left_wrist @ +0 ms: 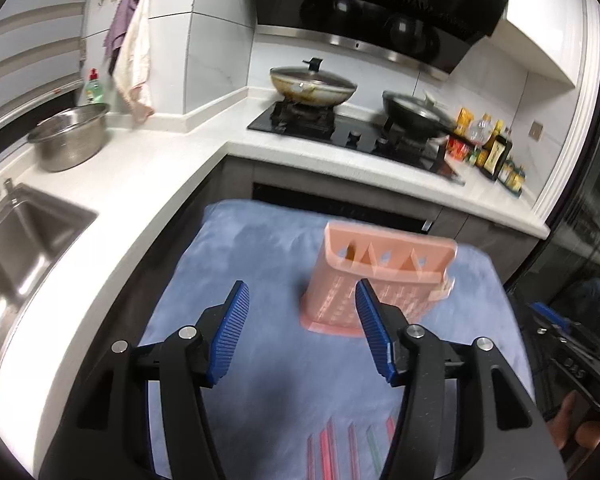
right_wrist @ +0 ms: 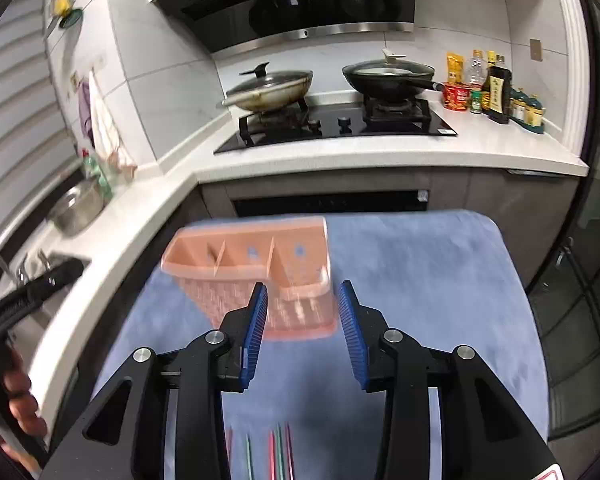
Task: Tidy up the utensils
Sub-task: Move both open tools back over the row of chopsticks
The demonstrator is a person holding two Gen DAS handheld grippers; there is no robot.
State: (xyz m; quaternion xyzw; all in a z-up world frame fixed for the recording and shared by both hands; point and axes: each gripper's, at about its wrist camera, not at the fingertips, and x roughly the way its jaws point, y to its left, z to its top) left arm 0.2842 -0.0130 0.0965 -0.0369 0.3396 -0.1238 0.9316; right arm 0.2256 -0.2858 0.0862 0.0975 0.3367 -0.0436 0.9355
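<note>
Here, ribbed blue tongs [left_wrist: 302, 300] [right_wrist: 303, 300] both parted, empty, perforated pink plastic caddy [left_wrist: 374, 276], fuzzy blue towel [left_wrist: 260, 248]

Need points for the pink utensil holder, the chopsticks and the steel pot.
pink utensil holder [left_wrist: 342, 308], left wrist view, perforated front wall
chopsticks [right_wrist: 274, 456], right wrist view, a red stick's tip
steel pot [left_wrist: 70, 140], left wrist view, outer side wall

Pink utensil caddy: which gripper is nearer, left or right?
No clear winner; both look about equally near. The left gripper sits open in front of the pink utensil caddy, offset toward its left end. The right gripper sits open facing its right end, not touching.
</note>
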